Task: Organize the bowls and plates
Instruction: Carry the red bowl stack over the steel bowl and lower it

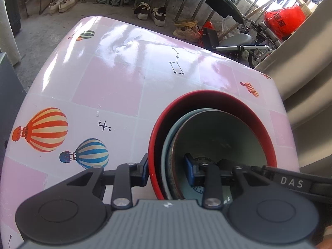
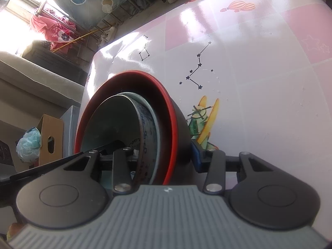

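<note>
A red-rimmed bowl (image 1: 207, 95) (image 2: 182, 124), black outside, stands on the pink balloon-print table (image 1: 114, 83) (image 2: 259, 87) near its edge. A pale teal bowl (image 1: 169, 139) (image 2: 157, 128) and a patterned dark-green bowl (image 1: 217, 137) (image 2: 116, 120) are nested inside it. My left gripper (image 1: 167, 166) clamps the near-left side of the stack, one blue pad outside the red wall, the other inside the innermost bowl. From the opposite side my right gripper (image 2: 164, 153) straddles the same walls, its blue pad against the black outside. Its black body (image 1: 290, 182) also shows in the left wrist view.
The table's far edge drops to a concrete floor with several shoes (image 1: 149, 12). A wheeled metal frame (image 1: 238, 45) and a red bag (image 1: 284, 20) stand behind the table. Beige upholstery (image 1: 307, 62) is close beside the bowls. A cardboard box (image 2: 49, 139) sits below the table edge.
</note>
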The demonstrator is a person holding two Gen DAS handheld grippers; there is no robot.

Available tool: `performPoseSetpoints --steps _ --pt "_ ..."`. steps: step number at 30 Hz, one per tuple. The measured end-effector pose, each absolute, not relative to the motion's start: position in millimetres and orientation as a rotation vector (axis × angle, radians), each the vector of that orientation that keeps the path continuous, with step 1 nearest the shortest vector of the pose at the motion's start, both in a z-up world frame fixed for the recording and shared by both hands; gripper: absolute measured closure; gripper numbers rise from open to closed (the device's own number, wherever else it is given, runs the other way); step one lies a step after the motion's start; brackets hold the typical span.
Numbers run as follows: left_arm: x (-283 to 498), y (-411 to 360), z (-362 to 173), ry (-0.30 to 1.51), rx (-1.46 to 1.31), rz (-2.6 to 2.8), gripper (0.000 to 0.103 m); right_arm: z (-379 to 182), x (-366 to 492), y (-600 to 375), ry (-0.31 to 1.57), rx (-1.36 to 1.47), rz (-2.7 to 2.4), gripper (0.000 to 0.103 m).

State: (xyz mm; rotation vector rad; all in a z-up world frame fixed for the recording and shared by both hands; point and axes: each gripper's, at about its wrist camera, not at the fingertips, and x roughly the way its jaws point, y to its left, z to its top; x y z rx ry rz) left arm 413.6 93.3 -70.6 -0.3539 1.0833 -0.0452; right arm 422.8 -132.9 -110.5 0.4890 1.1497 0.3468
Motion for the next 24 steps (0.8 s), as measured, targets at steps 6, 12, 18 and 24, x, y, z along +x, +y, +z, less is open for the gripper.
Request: performPoseSetpoints --steps 6,12,18,24 --pt "412 95 -69 1.095 -0.373 -0.039 0.07 -108 424 -133 1.149 0.475 0.346 0.063" --pt "411 97 -68 1.103 -0.384 -0.028 0.07 -108 428 -131 1.157 0.468 0.345 0.063" --pt "412 98 -66 1.119 -0.406 -0.017 0.07 -108 433 -130 1.176 0.468 0.345 0.063" --pt "415 101 -57 1.118 -0.419 -0.011 0.07 -103 437 -129 1.191 0.472 0.35 0.063"
